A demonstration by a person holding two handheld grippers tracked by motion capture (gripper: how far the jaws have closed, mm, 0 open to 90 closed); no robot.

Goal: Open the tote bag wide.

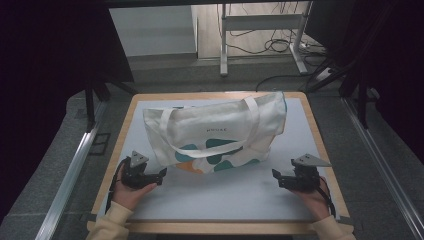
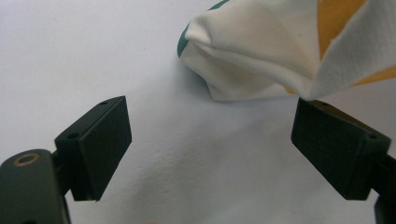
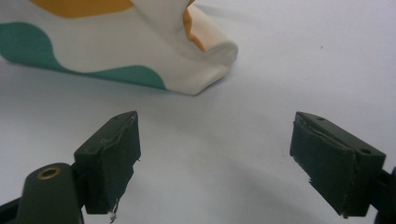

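Note:
A cream tote bag (image 1: 215,132) with teal and orange shapes and two long handles lies flat in the middle of the table. My left gripper (image 1: 161,176) rests near the bag's lower left corner (image 2: 233,70), jaws open with nothing between them. My right gripper (image 1: 276,177) sits on the mat near the bag's lower right corner (image 3: 205,70), also open and empty. Neither gripper touches the bag, though a fold of cloth (image 2: 345,60) hangs just above the left gripper's right-hand jaw.
A pale grey mat (image 1: 220,195) covers the wooden table (image 1: 320,140). Beyond the far edge stand white desk legs (image 1: 224,45) and loose cables (image 1: 280,45) on the floor. Metal rails (image 1: 70,175) run along both sides.

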